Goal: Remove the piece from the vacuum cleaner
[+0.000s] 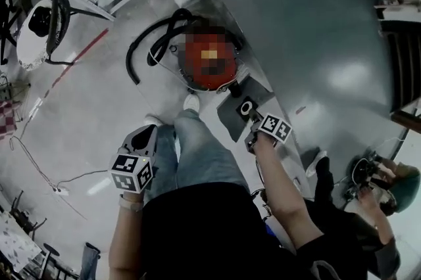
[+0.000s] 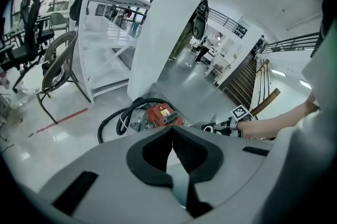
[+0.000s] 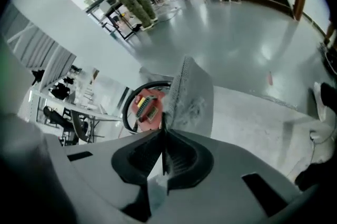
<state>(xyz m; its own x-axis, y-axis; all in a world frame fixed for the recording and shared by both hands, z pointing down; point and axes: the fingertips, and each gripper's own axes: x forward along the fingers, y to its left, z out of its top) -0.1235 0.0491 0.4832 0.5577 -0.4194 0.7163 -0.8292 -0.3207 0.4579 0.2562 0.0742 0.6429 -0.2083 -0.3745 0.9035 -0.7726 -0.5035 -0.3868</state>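
Pinching the dusty piece [image 3: 192, 94] by one thin edge in right gripper [image 3: 163, 131] fingers: might slip or twist free. No backup from left gripper [image 2: 172, 131], fingers pressed together, empty.

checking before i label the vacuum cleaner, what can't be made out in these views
- head view: top of the vacuum cleaner, blurred by a mosaic patch
- right gripper view: part of it, behind the grey piece that the right claw clamps
- left gripper view: its lower part, behind the left claw

Two hand-held grippers [image 1: 141, 139] [image 1: 242, 106], one vacuum cleaner [image 3: 145, 105], one grey piece [image 3: 190, 92]
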